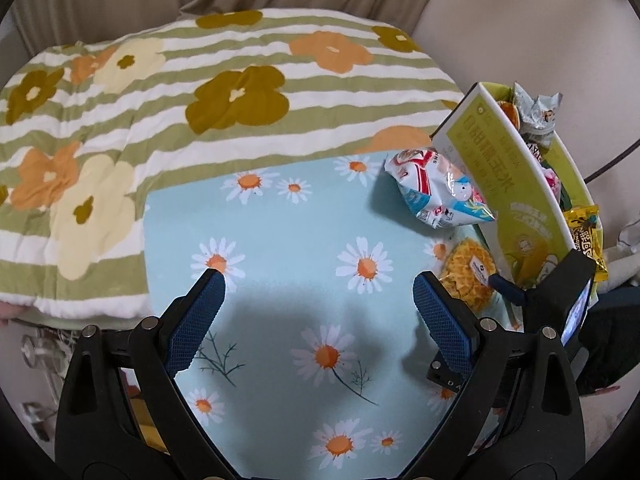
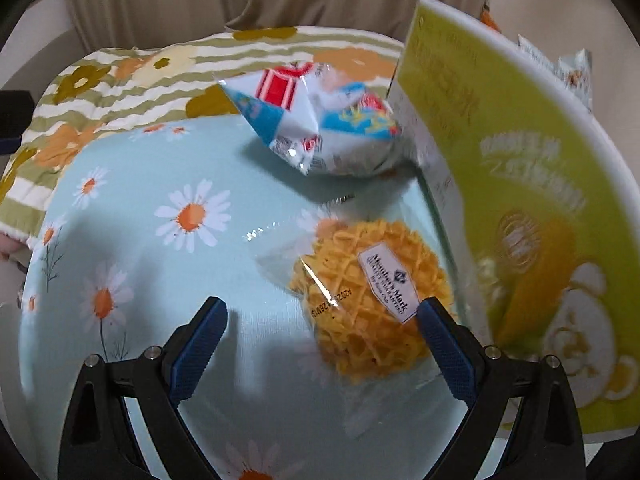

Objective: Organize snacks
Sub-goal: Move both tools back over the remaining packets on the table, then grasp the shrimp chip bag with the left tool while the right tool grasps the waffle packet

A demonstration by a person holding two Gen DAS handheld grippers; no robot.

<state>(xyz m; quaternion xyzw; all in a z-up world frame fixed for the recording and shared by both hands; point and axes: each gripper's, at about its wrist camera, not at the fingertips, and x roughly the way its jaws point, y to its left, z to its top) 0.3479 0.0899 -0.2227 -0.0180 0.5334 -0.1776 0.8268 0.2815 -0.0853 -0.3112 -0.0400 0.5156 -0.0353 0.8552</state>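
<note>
A round yellow waffle in clear wrap (image 2: 360, 312) lies on the daisy cloth beside a lime-green box (image 2: 520, 200). My right gripper (image 2: 322, 304) is open just above it, and the waffle sits between the fingers toward the right pad, not pinched. A white, red and blue snack bag (image 2: 320, 128) leans against the box's far corner. In the left wrist view my left gripper (image 1: 320, 280) is open over bare cloth with nothing between its fingers. The waffle (image 1: 468, 276), the bag (image 1: 436, 192) and the box (image 1: 516, 184), which holds several wrapped snacks, are to its right.
The light-blue daisy cloth (image 1: 300, 220) covers the table. A green-striped flower quilt (image 1: 200, 100) lies behind it, with beige curtain beyond. The right gripper's black body (image 1: 576, 280) and a person's dark sleeve (image 1: 608, 340) are at the right edge.
</note>
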